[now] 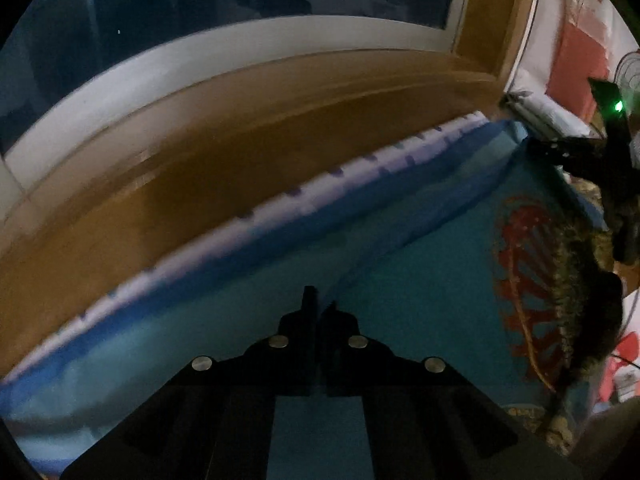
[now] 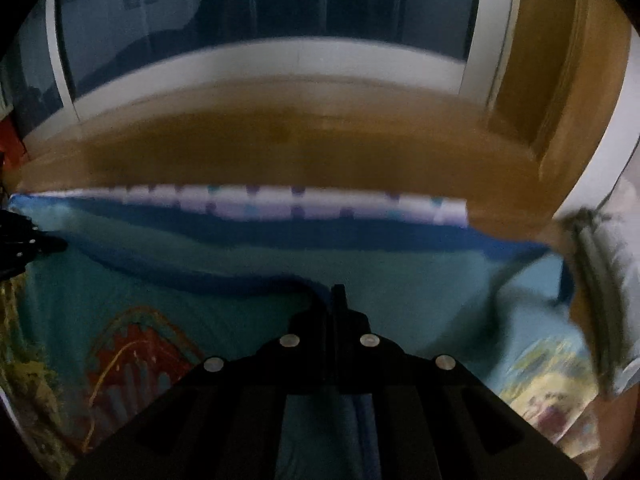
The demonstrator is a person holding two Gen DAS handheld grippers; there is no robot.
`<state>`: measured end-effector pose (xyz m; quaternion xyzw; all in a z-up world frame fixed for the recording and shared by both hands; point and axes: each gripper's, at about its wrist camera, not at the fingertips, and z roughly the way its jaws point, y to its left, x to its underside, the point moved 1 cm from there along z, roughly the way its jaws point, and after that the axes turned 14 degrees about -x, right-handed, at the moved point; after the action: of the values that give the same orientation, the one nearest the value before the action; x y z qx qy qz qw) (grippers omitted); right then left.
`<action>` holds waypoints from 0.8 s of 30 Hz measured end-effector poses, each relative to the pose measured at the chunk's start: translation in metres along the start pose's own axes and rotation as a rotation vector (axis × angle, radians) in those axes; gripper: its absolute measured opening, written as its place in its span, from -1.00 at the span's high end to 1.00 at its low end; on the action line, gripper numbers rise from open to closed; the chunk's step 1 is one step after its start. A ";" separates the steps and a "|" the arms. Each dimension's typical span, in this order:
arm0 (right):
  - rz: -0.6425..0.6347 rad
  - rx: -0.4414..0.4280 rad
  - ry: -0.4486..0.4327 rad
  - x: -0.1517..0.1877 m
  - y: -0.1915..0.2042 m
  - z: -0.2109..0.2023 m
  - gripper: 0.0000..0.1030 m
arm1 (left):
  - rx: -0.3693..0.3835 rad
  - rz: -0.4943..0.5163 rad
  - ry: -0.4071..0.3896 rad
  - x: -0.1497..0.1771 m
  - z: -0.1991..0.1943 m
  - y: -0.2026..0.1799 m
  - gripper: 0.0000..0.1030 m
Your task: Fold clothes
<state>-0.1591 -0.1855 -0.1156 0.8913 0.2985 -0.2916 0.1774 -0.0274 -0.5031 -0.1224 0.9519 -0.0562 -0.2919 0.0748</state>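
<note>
Teal garment (image 1: 420,280) lies spread on the bed, printed side up, toward 12 o'clock. Left hand-held gripper (image 1: 320,308) and right hand-held gripper (image 2: 334,300) each clenched on its fabric; fold begun, not completed

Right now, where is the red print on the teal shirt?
The red print lies right of the left gripper in the left wrist view, and lower left of the right gripper in the right.

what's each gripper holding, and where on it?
Both shut on the teal shirt: right gripper on its dark blue edge, left gripper on plain teal cloth.
</note>
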 end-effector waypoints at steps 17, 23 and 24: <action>-0.074 0.152 0.115 -0.018 -0.017 0.072 0.96 | -0.184 -0.022 0.054 -0.025 0.041 0.002 0.76; 0.052 0.110 0.073 -0.023 -0.040 0.055 0.54 | -0.217 -0.052 0.042 -0.027 0.024 0.013 0.75; 0.080 0.092 0.059 -0.024 -0.044 0.050 0.48 | -0.220 -0.048 0.038 -0.028 0.021 0.012 0.75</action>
<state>-0.2235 -0.1868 -0.1454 0.9179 0.2543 -0.2711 0.1390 -0.0628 -0.5126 -0.1223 0.9443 0.0004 -0.2801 0.1728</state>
